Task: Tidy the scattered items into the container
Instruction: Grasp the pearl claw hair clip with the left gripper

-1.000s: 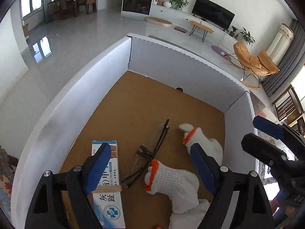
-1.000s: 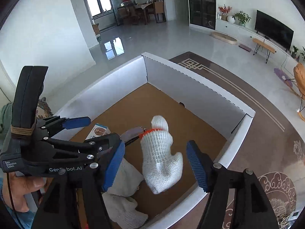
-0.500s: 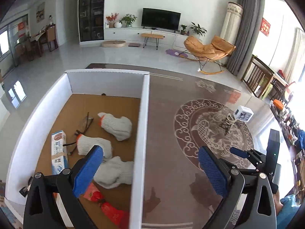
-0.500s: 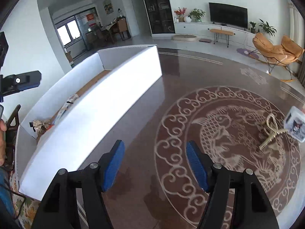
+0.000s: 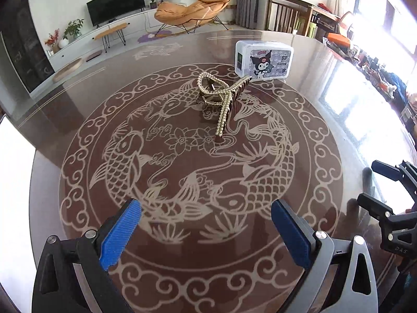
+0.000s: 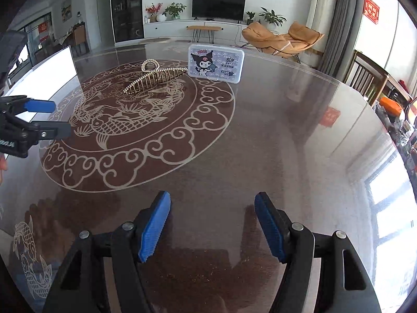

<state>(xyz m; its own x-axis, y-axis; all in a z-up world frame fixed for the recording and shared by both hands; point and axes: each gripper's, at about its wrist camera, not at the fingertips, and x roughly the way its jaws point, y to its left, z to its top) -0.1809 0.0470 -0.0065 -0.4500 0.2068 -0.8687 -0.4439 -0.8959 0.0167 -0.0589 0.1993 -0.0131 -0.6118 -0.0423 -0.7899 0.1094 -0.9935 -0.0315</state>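
We hold both grippers over the worktop [image 5: 86,120] w/ fingers apart, empty: left gripper [image 5: 206,225], right gripper [image 6: 212,225]; pearl hair claw [image 5: 221,96] sits just beside plastic case [image 5: 263,61].

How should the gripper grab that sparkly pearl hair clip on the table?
Probably best to grip the pearl hair clip across its long toothed body, coming down from above with the jaws on either side of its narrow width. The looped handle end is raised and open, so it may slip. The left gripper is open, empty and faces it.
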